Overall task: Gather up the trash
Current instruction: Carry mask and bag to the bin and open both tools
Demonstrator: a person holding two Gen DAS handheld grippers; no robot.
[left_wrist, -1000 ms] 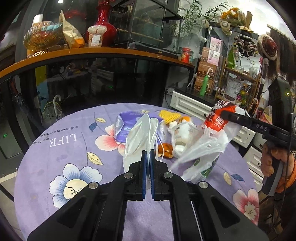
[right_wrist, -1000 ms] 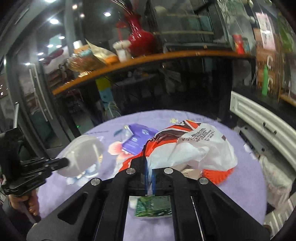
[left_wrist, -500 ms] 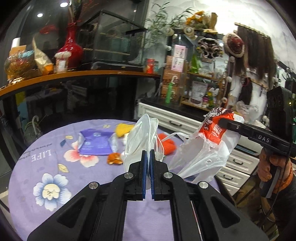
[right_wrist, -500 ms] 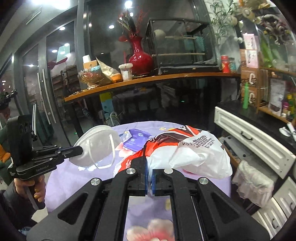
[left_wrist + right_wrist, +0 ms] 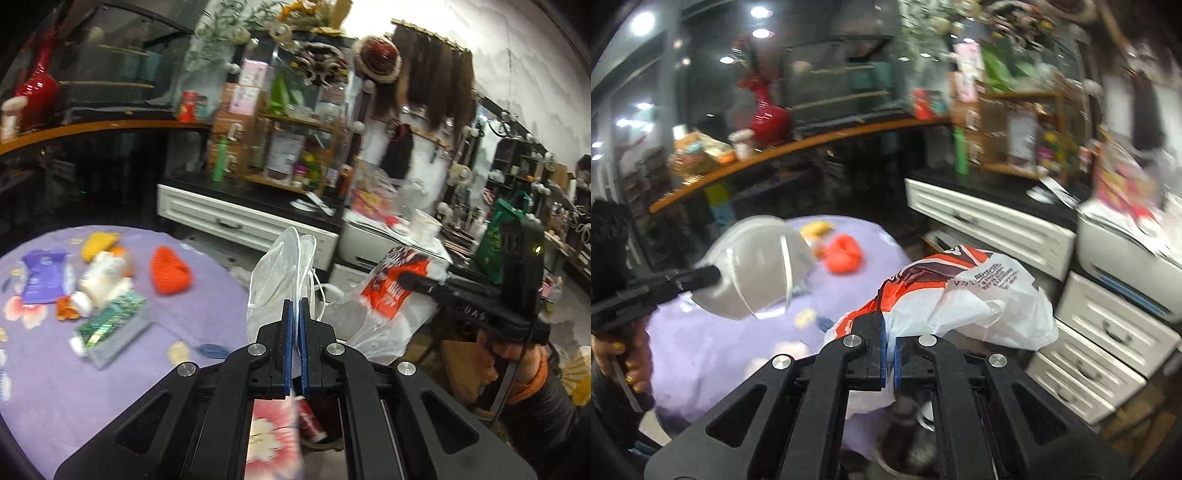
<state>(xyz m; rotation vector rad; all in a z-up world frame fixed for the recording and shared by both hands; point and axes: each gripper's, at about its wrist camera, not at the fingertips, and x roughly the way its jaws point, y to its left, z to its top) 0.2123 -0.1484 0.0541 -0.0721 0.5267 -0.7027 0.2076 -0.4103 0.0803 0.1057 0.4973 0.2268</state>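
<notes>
Clamping the white face mask (image 5: pixel 280 273) in my left gripper (image 5: pixel 294 332), I am holding it at frame centre, beyond the table (image 5: pixel 147 369) edge. My right gripper (image 5: pixel 888 345) is pinching the plastic bag (image 5: pixel 979 299), which is hanging right of centre. Farther back, at the left, loose trash, including a purple packet (image 5: pixel 42 275), is lying on the lilac cloth.
</notes>
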